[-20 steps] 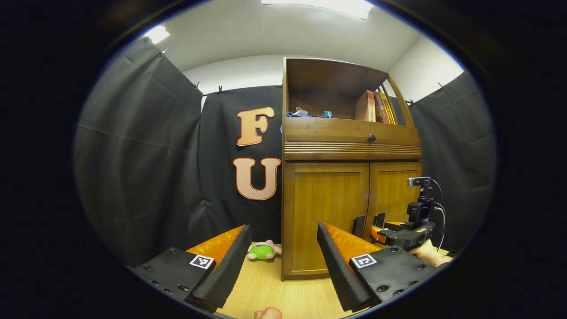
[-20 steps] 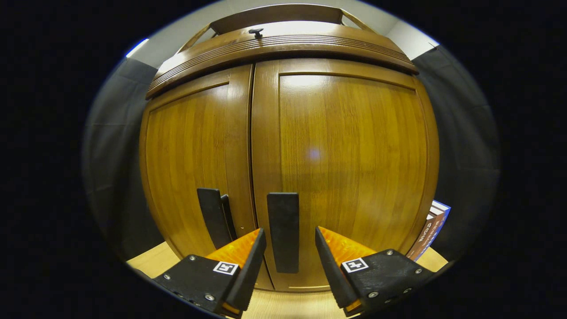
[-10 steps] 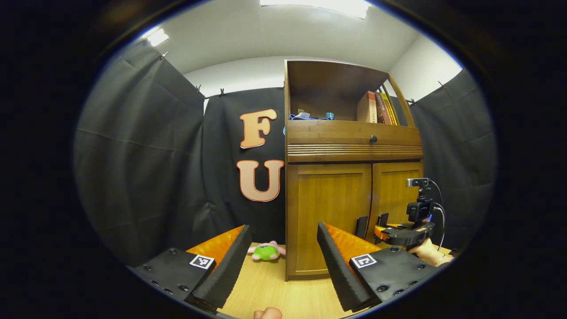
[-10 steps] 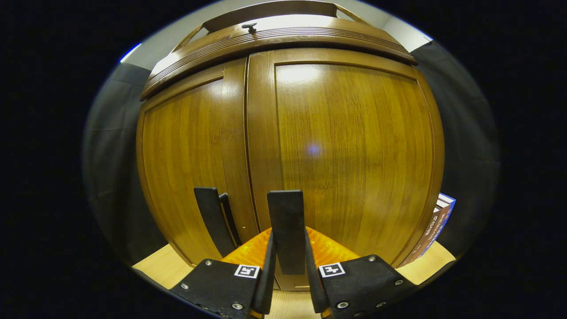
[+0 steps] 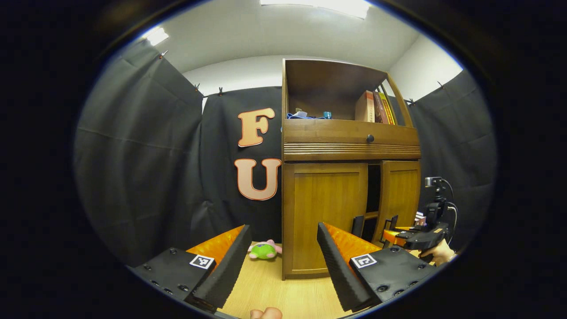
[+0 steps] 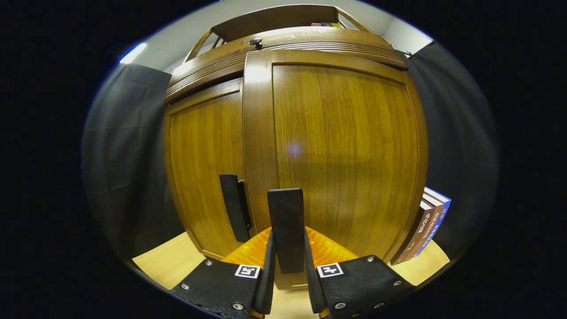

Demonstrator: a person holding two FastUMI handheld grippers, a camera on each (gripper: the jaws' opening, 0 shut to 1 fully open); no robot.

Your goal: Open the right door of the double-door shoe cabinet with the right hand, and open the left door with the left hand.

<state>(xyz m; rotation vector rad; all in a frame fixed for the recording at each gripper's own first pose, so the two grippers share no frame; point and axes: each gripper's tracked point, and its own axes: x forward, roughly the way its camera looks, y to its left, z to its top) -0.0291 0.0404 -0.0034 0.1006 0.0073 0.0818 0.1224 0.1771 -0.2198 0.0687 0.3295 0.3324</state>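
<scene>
the right gripper [image 6: 287,283] is clamped on the dark upright handle [image 6: 286,228] of the right door [image 6: 345,146], both fingers pressed against its sides, just as half a second ago; a second ago its fingers stood apart on either side of that handle. since then the right door has swung outward: in the left gripper view the right door [image 5: 401,195] now stands angled away from the shoe cabinet [image 5: 350,141], with a dark gap showing between it and the left door [image 5: 325,212], where both doors lay flush before. in the right gripper view the right door's edge now stands proud of the left door [image 6: 203,168], whose own handle [image 6: 231,206] sits just beside it, untouched. the left gripper [image 5: 283,261] hangs wide apart and empty, well back from the cabinet over the wooden surface [image 5: 266,292], about where it was earlier. farther off in the left gripper view the right gripper [image 5: 392,228] and the hand [image 5: 438,253] holding it have shifted to the right with the door. a small green and pink plush toy [image 5: 263,250] lies on the surface by the cabinet's left corner, unmoved. books [image 5: 375,107] stand in the open upper shelf, and more books [image 6: 425,230] lean by the cabinet's right side.
</scene>
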